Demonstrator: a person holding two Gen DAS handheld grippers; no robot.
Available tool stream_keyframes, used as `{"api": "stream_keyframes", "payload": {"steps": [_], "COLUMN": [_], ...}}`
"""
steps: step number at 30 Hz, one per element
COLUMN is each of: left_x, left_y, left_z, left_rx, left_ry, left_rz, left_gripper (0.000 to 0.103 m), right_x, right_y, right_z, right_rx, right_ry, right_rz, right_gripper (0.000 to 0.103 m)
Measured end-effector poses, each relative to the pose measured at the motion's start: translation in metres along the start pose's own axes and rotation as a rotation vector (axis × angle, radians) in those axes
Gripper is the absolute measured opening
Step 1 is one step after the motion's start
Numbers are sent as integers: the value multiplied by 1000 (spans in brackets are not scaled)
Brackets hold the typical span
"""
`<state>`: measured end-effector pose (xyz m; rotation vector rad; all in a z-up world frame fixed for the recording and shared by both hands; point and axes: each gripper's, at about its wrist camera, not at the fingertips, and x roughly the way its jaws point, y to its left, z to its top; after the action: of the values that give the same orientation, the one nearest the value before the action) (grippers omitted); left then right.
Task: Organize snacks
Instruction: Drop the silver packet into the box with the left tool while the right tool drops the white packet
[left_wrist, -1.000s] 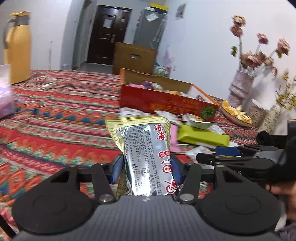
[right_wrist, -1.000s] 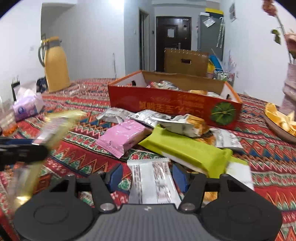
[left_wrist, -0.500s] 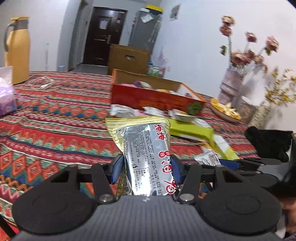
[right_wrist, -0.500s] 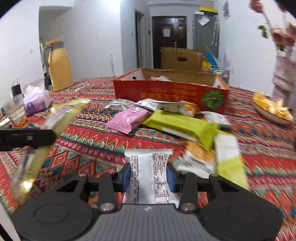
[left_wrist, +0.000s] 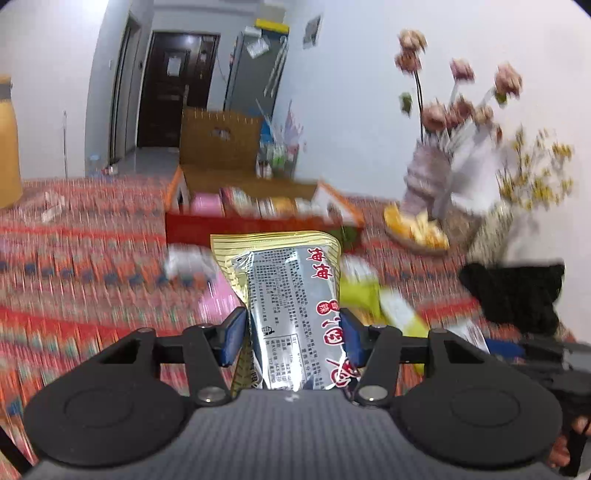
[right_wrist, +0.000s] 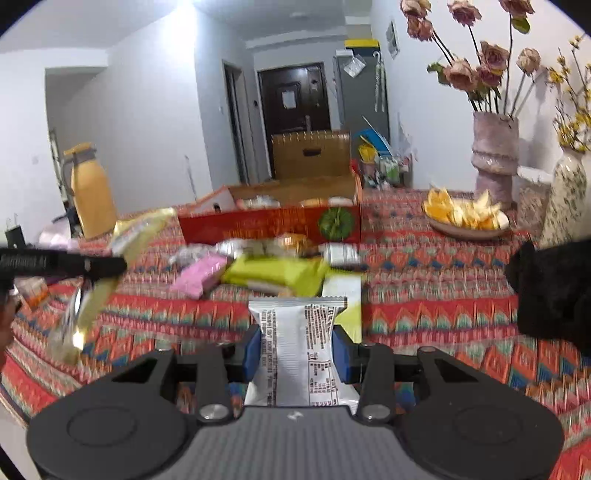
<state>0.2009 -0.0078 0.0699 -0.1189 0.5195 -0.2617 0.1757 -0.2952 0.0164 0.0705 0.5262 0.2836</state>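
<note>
Left hand-held gripper (left_wrist: 291, 338) is clamped on our silver-gold packet (left_wrist: 291, 295), long axis pointing fwd. The red box (right_wrist: 273, 221) sits dead ahead, twd the desk's (right_wrist: 424, 295) far edge. Right hand-held gripper (right_wrist: 295, 354) is clamped on the white packet (right_wrist: 299, 343); we judge neither clearly nearer.

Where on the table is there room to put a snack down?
Bare cloth lies between the red box and the orange plate, and between the pink packet and the yellow jug. The packet heap around the green packet before the box is crowded.
</note>
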Motion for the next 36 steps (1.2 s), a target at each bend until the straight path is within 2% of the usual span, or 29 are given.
{"api": "stream_keyframes", "payload": {"steps": [4, 7, 10, 14, 19, 22, 25, 27, 32, 35, 36], "left_x": [18, 49, 94, 160, 246, 292, 313, 319, 324, 331, 331], "left_y": [23, 36, 53, 72, 93, 101, 108, 109, 108, 113, 116], "left_z": [68, 116, 156, 188, 193, 179, 166, 158, 144, 148, 149], "left_rx": [29, 67, 71, 56, 94, 138, 123, 114, 107, 51, 39], "left_ry": [-84, -119, -94, -34, 46, 130, 183, 190, 202, 198, 198], "left_rz": [29, 88, 113, 136, 201, 254, 227, 221, 229, 237, 229], "left_gripper": [54, 54, 54, 54, 54, 54, 54, 54, 54, 60, 65], "right_x": [11, 33, 67, 132, 237, 300, 346, 367, 389, 397, 398], "right_y": [-13, -18, -17, -13, -14, -6, 13, 26, 46, 50, 53], "right_z": [47, 93, 136, 184, 220, 216, 202, 192, 176, 176, 177], "right_rx": [-39, -78, -122, -155, -69, -17, -5, 1, 9, 20, 15], "right_ry": [-58, -88, -97, -65, 60, 175, 267, 310, 368, 378, 388], "right_rz": [33, 62, 85, 108, 133, 167, 186, 198, 249, 234, 225], "right_gripper": [39, 39, 39, 39, 39, 39, 39, 39, 40, 45, 48]}}
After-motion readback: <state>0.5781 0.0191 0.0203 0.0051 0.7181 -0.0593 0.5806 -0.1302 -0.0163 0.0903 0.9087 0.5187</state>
